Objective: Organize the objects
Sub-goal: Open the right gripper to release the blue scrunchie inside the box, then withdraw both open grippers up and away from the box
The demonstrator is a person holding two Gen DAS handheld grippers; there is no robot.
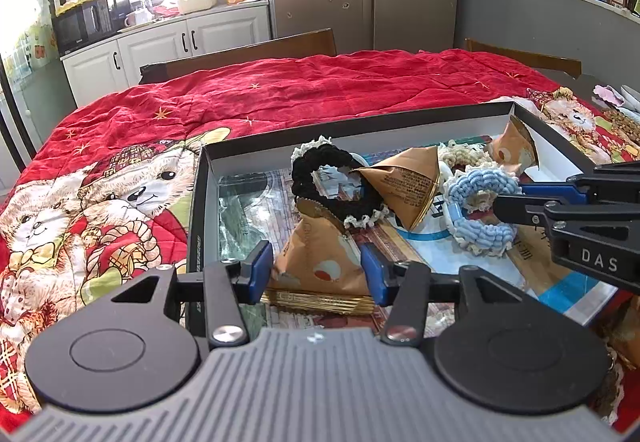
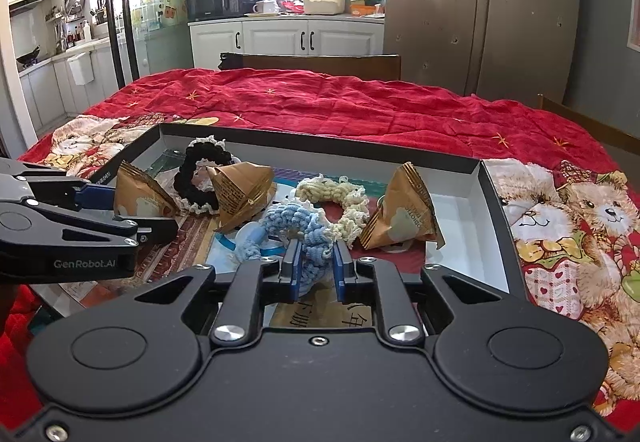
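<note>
Currently both grippers engaged inside box (image 1: 400, 120). Left gripper (image 1: 318, 272) clamped on nearest brown packet (image 1: 320, 262); right gripper (image 2: 316, 266) clamped on blue scrunchie (image 2: 298, 226). Beyond: black scrunchie (image 1: 332, 186), cream scrunchie (image 2: 340, 198), two more packets. Judged step: pickup. Next: lift clear, avoid snagging neighbours.

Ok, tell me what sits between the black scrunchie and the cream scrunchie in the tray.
A brown triangular packet stands between the black scrunchie and the cream scrunchie, overlapping the black one's ring; the right wrist view shows it best.

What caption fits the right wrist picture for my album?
Right gripper pinches the blue scrunchie in the box, left gripper holding a brown packet.
</note>
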